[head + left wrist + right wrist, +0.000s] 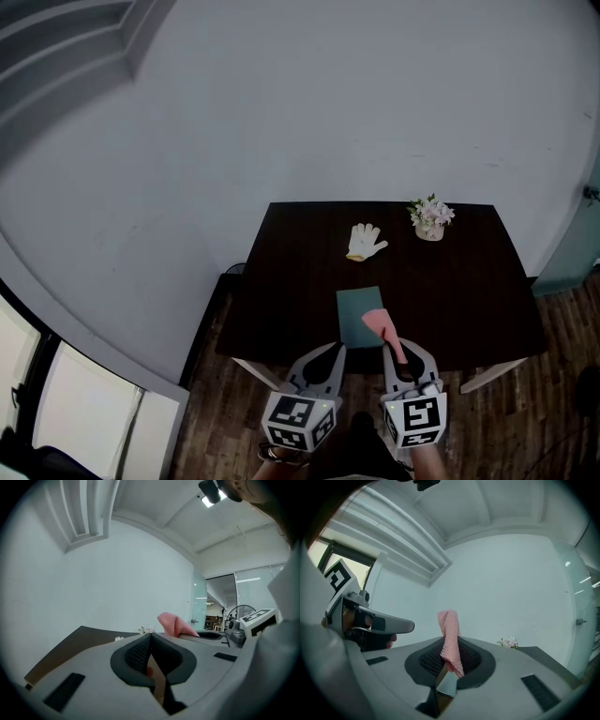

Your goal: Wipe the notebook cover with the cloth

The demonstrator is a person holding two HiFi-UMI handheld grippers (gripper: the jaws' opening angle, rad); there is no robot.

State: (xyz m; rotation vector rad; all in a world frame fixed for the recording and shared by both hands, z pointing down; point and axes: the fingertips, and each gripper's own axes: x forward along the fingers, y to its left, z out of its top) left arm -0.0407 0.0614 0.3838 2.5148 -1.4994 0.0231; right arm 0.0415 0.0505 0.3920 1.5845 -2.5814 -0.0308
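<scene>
A dark green notebook (361, 317) lies near the front edge of the dark table (300, 281). My right gripper (402, 359) is shut on a pink cloth (382, 329), whose free end lies over the notebook's near right corner. In the right gripper view the pink cloth (450, 639) sticks up from between the shut jaws. My left gripper (333, 354) is shut with nothing in it, just off the table's front edge, left of the notebook. The left gripper view shows the cloth (173, 624) beyond its own jaws.
A white glove (366, 242) lies at the middle back of the table. A small pot of pale flowers (430, 217) stands at the back right corner. A grey wall lies behind the table; wood floor shows below and to the right.
</scene>
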